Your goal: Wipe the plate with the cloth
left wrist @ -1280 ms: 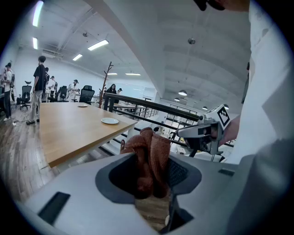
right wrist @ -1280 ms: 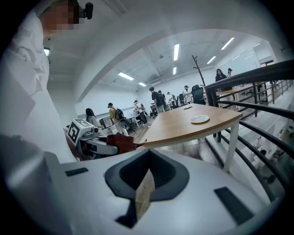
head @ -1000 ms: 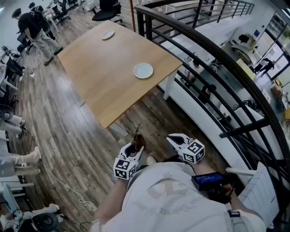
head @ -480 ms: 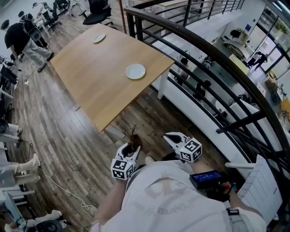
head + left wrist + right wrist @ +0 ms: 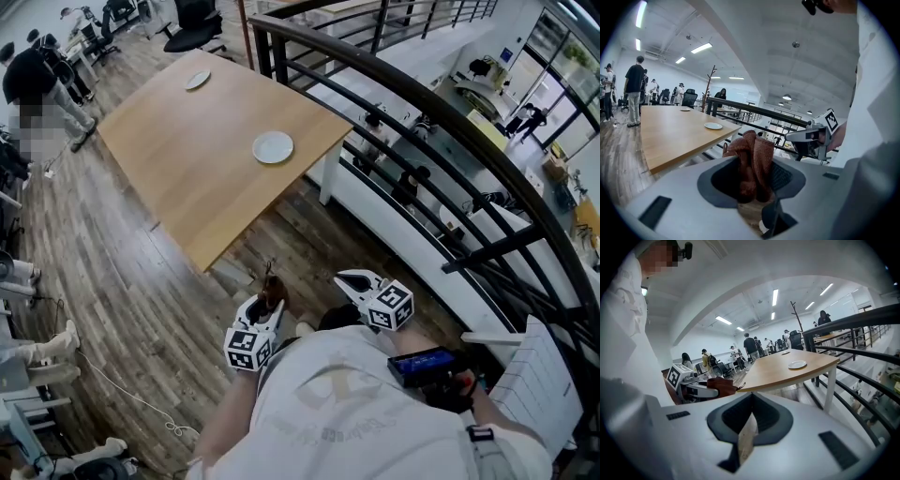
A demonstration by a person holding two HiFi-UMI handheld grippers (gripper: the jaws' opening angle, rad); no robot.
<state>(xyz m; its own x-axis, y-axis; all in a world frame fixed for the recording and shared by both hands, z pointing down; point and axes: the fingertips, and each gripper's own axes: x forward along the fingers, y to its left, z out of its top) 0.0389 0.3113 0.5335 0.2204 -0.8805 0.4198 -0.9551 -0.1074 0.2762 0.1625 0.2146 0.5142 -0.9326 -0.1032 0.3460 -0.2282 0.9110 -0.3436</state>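
A white plate (image 5: 273, 147) lies near the right edge of a long wooden table (image 5: 187, 178), well ahead of both grippers. It also shows as the plate (image 5: 713, 125) in the left gripper view and the plate (image 5: 797, 364) in the right gripper view. My left gripper (image 5: 270, 294) is shut on a rust-brown cloth (image 5: 273, 287), held close to the body over the floor. That cloth (image 5: 752, 159) bunches upward between the jaws. My right gripper (image 5: 345, 277) hangs beside it, jaws together with nothing in them. Each gripper sees the other: left gripper (image 5: 710, 386), right gripper (image 5: 811, 138).
A second plate (image 5: 198, 81) sits at the table's far end. A black metal railing (image 5: 422, 122) curves along the right. Wood-plank floor (image 5: 122, 281) separates me from the table. People stand at the far left (image 5: 37, 84), near office chairs and desks.
The table and plate have drifted left and slightly up in the head view. Both grippers shifted a little left and keep the same pose. The cloth stays gripped.
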